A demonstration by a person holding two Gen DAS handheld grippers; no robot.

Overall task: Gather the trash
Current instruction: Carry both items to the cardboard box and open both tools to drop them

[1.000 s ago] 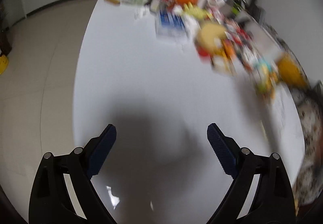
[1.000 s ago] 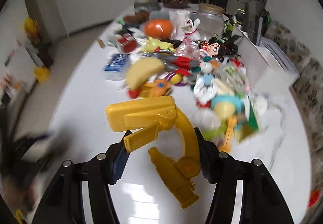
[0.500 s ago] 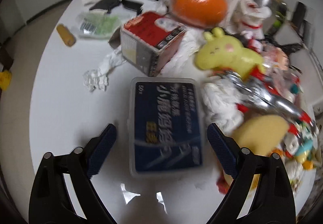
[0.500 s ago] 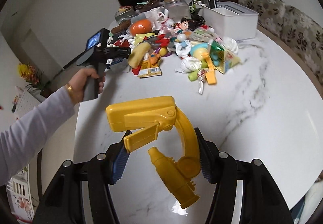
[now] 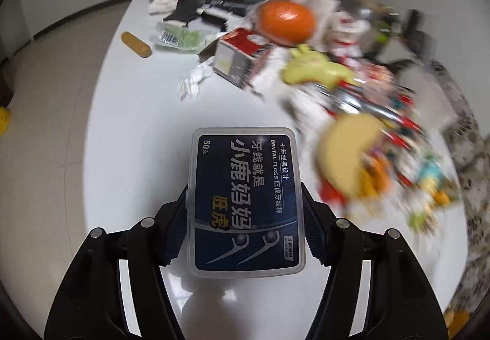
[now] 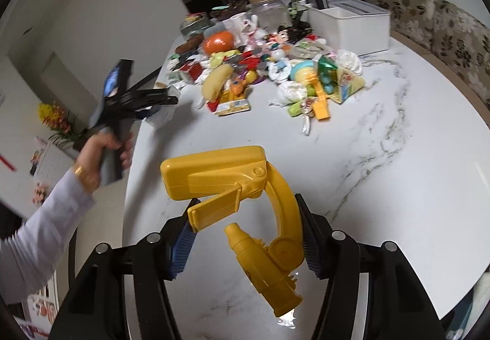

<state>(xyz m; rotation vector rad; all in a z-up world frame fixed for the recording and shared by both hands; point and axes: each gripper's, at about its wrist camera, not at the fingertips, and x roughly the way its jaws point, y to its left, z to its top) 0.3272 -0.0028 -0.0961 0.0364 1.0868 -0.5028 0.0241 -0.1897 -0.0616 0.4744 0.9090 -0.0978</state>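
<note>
A clear plastic dental floss box (image 5: 242,162) with a dark blue label sits between the fingers of my left gripper (image 5: 245,217). The jaws are closing, and both pads press its long sides. It hangs a little above the white table (image 5: 137,131), with its shadow beneath. In the right wrist view a hand (image 6: 104,144) holds the left gripper (image 6: 165,101) out over the table's left edge. My right gripper (image 6: 245,217) is shut on a yellow toy microscope (image 6: 214,168), held above the marble top.
A pile of toys, wrappers and tissues (image 6: 275,70) covers the far half of the table. In it lie an orange ball (image 5: 284,21), a red carton (image 5: 242,55) and a crumpled tissue (image 5: 193,82). A white bin (image 6: 349,24) and a glass jar (image 6: 269,9) stand behind.
The left gripper reached the pile, closed on the floss box and drew it back off the table. The right gripper swung away from the pile, still holding the yellow toy.
</note>
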